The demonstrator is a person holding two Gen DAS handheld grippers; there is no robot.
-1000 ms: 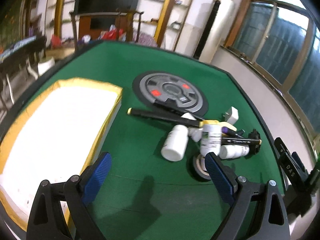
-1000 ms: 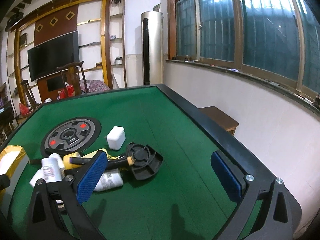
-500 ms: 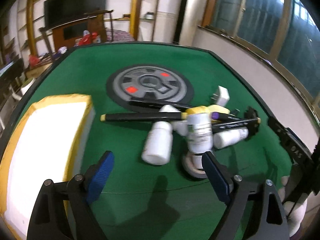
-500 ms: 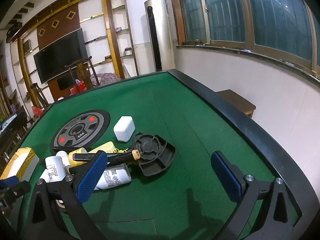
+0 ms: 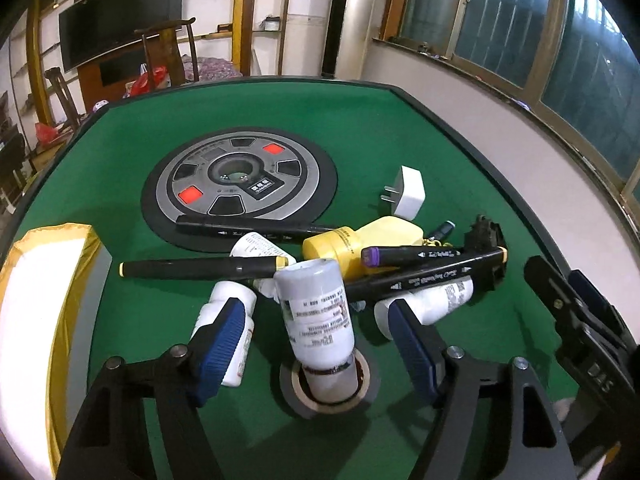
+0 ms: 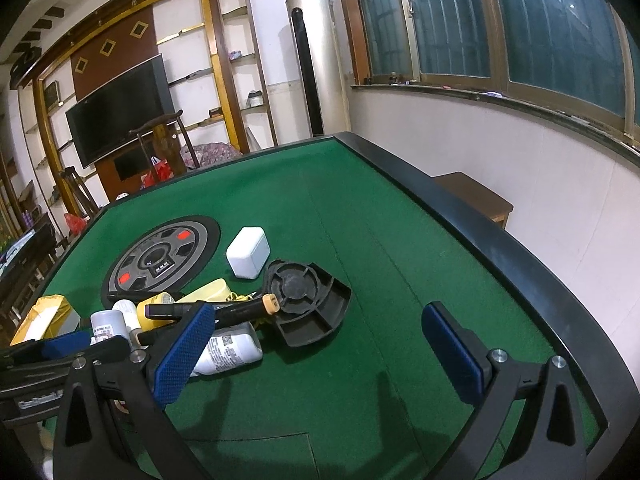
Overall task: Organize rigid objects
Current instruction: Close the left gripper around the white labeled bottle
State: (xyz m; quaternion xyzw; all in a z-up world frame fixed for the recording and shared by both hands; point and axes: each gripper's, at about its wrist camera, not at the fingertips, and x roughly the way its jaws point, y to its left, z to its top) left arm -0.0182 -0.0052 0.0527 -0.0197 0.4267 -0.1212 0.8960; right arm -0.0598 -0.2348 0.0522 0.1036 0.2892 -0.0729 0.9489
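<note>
A pile of objects lies on the green table. A white pill bottle leans with its base in a roll of tape. My left gripper straddles this bottle, its jaws closing, the blue pads clear of it on both sides. Around it lie more white bottles, black markers, a yellow bottle and a white charger plug. My right gripper hovers open over bare felt right of the pile, beside a black plastic fan part and the white charger plug.
A yellow-edged white box sits at the table's left. A round grey and black disc lies behind the pile. The table's raised black rim runs along the right, with a wall and windows beyond it.
My left gripper moved right and forward, from beside the box up to the pile, and its jaws narrowed around the leaning bottle. The right gripper tilted slightly and stayed where it was.
</note>
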